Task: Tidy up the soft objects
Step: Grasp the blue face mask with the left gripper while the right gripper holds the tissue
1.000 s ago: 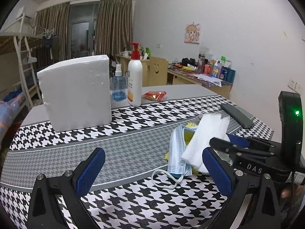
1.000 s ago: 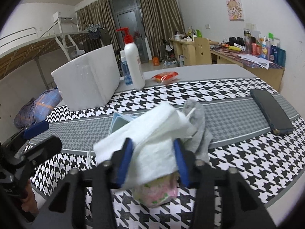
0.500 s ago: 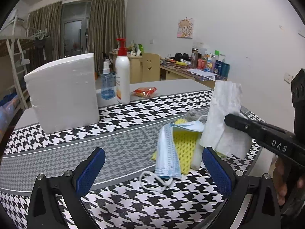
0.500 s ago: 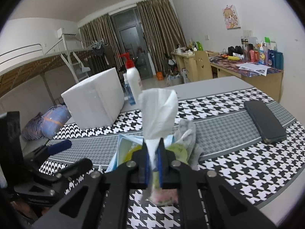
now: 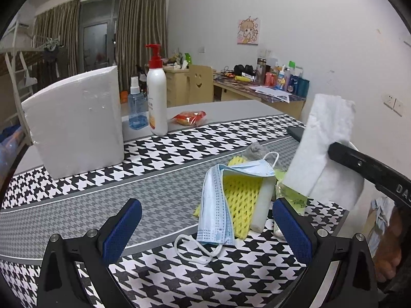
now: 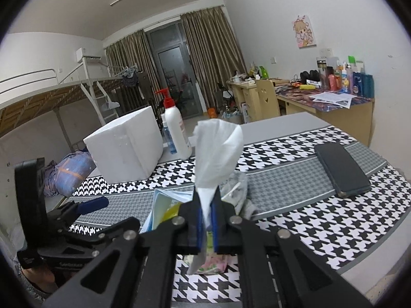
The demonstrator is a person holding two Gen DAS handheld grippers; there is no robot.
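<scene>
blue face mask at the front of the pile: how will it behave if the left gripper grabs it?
Likely floppy: the face mask drapes folded over the yellow foam net. Probably very light. Its ear loop trails loose on the tablecloth and may snag. The left gripper stands open.

Even, dim indoor light — sharp centre, fisheye-bent, vignetted edges.

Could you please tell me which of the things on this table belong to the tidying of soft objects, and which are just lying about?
Part of the job:
white tissue, clamped in the right gripper
blue face mask
yellow foam net
grey cloth
tissue packet
white foam box

Lying about:
pump bottle
spray bottle
snack packet
black phone
</scene>
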